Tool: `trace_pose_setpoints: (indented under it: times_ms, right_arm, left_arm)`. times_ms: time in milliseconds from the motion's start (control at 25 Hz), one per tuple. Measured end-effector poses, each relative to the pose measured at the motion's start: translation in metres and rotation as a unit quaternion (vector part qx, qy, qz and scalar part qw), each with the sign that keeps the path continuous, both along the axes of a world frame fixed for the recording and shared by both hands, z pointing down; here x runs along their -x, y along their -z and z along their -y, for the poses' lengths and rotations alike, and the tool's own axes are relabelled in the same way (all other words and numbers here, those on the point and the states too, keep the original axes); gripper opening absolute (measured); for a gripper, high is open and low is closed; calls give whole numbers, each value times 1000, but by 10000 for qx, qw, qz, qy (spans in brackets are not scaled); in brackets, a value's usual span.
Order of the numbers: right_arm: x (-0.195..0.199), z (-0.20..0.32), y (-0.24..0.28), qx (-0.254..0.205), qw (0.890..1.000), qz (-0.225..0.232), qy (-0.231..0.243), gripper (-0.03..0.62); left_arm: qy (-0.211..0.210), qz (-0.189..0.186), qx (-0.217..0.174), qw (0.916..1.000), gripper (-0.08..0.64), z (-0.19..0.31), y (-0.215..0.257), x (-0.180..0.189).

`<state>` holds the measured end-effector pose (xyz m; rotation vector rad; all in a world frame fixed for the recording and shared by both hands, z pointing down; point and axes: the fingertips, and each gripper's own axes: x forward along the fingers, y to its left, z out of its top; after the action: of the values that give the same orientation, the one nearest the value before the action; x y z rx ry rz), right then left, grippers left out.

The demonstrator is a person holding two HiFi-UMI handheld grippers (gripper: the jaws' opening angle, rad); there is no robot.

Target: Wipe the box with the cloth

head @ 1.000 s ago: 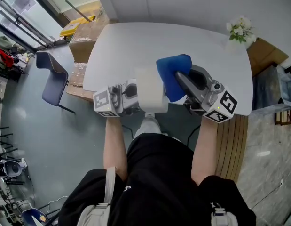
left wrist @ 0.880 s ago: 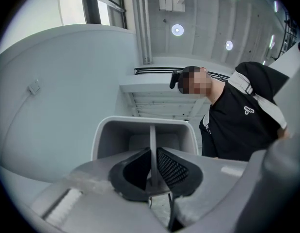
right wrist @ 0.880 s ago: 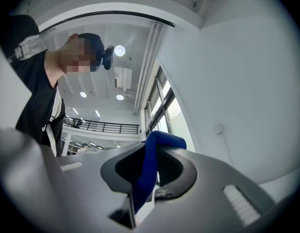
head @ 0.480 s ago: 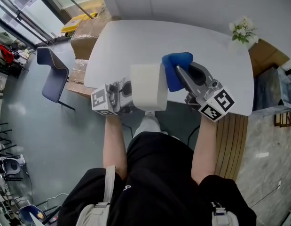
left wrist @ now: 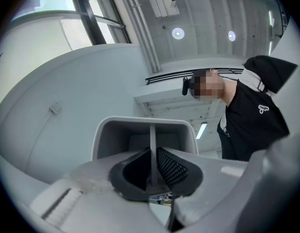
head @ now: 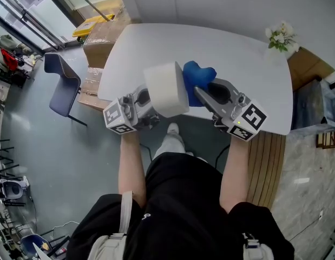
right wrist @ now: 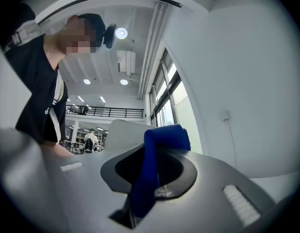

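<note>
At the centre of the head view, above the white table (head: 248, 69), the left gripper (head: 141, 103) is clamping one thin wall of the white box (head: 166, 89), its jaws closed on it. Compared with half a second ago, the box is tipping toward the upper left. The right gripper (head: 202, 92), its jaws pinched shut on the blue cloth (head: 197, 79), is holding it against the box's right side. Both forearms are reaching forward.

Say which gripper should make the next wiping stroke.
Right. The right gripper is shut on the cloth, beside the box; the left gripper is shut on the box's wall.
</note>
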<state>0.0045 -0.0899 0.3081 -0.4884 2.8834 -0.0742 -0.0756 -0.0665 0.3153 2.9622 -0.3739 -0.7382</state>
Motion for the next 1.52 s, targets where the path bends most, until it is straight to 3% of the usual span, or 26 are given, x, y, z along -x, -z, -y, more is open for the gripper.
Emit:
trace_pose_setpoints:
  times_ms: [280, 480, 840, 1280, 1400, 1520]
  right_arm:
    - [8, -29, -2, -134, 9963, -146, 831, 54]
    - [1, -38, 5, -159, 9930, 140, 1160, 54]
    - [-16, -24, 22, -181, 9921, 784, 961, 54]
    - [-52, 30, 22, 110, 9899, 1395, -228, 54]
    - [-55, 40, 18, 187, 9882, 1426, -530, 54]
    - [-58, 49, 14, 261, 9860, 1405, -855, 54]
  left_arm:
    - [456, 315, 380, 9977, 46, 22, -20, -2]
    - [555, 489, 507, 9960, 46, 30, -30, -3]
    - [622, 1237, 612, 9885, 46, 43, -53, -13]
    - [591, 2543, 893, 9612, 44, 68, -105, -27]
    - [580, 3025, 942, 9467, 45, 72, -119, -30]
    - [551, 3586, 1024, 9262, 45, 76, -136, -32]
